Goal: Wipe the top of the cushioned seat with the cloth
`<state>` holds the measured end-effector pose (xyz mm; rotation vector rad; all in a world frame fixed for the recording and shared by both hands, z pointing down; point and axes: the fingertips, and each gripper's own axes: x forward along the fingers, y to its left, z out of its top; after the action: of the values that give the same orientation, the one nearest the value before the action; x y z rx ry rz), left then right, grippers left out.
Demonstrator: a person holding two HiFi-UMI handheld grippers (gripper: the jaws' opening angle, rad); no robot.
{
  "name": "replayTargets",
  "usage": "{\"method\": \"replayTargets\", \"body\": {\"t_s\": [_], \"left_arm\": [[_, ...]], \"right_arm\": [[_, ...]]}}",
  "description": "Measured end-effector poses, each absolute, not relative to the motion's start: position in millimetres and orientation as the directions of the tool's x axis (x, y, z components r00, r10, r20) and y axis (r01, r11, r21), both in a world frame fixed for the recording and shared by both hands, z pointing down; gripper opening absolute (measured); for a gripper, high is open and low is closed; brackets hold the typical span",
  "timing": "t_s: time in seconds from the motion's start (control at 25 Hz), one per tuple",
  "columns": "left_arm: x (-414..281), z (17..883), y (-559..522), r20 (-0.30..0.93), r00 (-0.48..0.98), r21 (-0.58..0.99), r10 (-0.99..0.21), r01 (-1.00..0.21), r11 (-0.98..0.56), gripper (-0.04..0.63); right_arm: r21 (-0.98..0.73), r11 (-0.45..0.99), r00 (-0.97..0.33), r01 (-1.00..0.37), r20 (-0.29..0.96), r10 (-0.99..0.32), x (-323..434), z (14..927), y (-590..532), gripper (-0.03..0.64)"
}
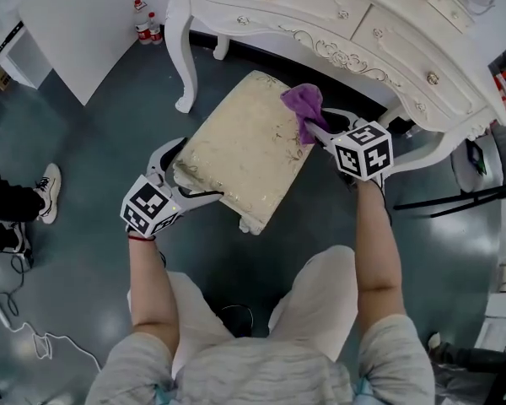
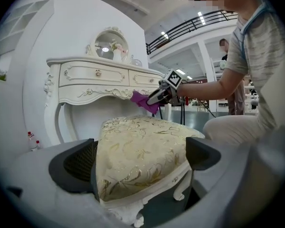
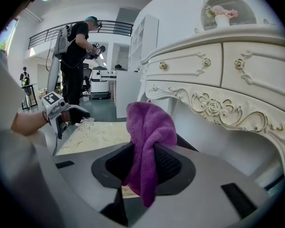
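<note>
The cushioned seat, cream with gold flower print, stands on the floor in front of a white dressing table. My left gripper is at its near left corner, jaws closed on the cushion edge; the corner fills the space between the pads in the left gripper view. My right gripper is shut on a purple cloth, held over the seat's far right corner by the table. In the right gripper view the cloth hangs bunched between the jaws, with the seat beyond it.
The dressing table's curved legs flank the seat's far side. Two small bottles stand by a white wall panel. A bystander's shoe is at the left, cables lie on the floor, and a black stand is at the right.
</note>
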<state>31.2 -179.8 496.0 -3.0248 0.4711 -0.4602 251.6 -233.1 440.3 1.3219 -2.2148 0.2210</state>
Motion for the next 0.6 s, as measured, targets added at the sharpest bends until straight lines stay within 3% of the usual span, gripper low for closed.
{"method": "replayTargets", "body": {"t_s": [0.6], "left_arm": [[31,523,-187,0.335,0.906,-0.069,-0.257,-0.249,-0.966,0.591]], "right_arm": [[0.322,0.482,-0.123,-0.815,0.716,-0.687,292,478,-274,0.120]]}}
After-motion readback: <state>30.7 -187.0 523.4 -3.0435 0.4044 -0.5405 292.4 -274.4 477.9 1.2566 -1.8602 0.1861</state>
